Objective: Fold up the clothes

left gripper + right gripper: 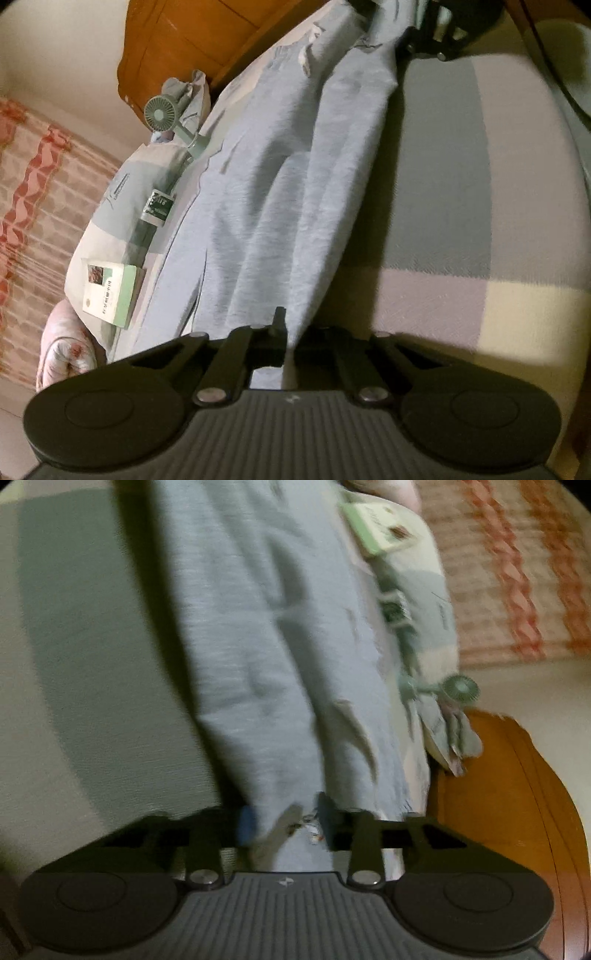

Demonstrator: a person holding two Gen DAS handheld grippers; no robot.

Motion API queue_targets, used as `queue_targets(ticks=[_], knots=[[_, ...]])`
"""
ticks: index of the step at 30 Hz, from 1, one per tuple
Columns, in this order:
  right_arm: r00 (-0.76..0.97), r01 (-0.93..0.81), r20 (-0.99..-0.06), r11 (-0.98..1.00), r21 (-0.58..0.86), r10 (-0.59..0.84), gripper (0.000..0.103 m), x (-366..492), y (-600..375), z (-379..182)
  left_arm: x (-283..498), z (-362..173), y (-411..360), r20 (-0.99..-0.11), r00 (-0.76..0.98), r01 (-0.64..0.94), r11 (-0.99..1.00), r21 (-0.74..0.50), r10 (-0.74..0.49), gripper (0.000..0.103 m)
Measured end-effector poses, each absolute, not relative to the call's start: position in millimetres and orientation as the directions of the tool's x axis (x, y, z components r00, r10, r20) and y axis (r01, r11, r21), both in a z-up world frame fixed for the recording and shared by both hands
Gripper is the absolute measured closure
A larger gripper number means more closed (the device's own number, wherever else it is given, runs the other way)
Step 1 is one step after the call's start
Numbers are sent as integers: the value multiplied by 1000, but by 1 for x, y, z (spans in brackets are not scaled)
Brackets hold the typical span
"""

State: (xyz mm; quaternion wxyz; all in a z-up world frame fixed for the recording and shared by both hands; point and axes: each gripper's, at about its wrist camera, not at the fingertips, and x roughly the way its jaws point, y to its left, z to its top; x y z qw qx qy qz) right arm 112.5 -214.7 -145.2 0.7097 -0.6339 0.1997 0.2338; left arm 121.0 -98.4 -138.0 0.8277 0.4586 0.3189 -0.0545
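A pair of light blue ripped jeans (288, 184) hangs stretched over the bed between my two grippers. In the left wrist view my left gripper (291, 341) is shut on one end of the denim, which narrows into its fingers. At the far end, my right gripper (417, 40) shows as a dark shape at the top edge. The right wrist view is blurred. There the jeans (251, 646) run down into my right gripper (286, 821), and bunched fabric with a frayed rip fills the space between its blue-padded fingers.
The bed sheet (461, 184) is checked in grey, pink and cream. Along the pillow (110, 206) lie a small green fan (161, 112), a dark packet (157, 206) and a green-and-white book (110, 291). Behind them are a wooden headboard (184, 40) and a pink patterned curtain (33, 192).
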Motion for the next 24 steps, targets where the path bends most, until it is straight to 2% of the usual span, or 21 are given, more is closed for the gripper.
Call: queue_targets(ticks=[4, 14, 21, 24], knots=[[806, -591, -584, 81, -803, 92, 95, 111, -217, -144, 117, -123, -88, -627, 764, 409, 637, 654, 153, 102], [711, -702, -689, 193, -686, 139, 95, 91, -245, -88, 87, -76, -78, -723, 690, 521, 714, 467, -30, 103], [628, -773, -769, 208, -599, 118, 94, 82, -251, -101, 69, -91, -84, -788, 612, 596, 692, 408, -63, 102], [629, -771, -770, 222, -598, 110, 91, 81, -252, -104, 63, -94, -85, -799, 599, 595, 697, 400, -52, 98]])
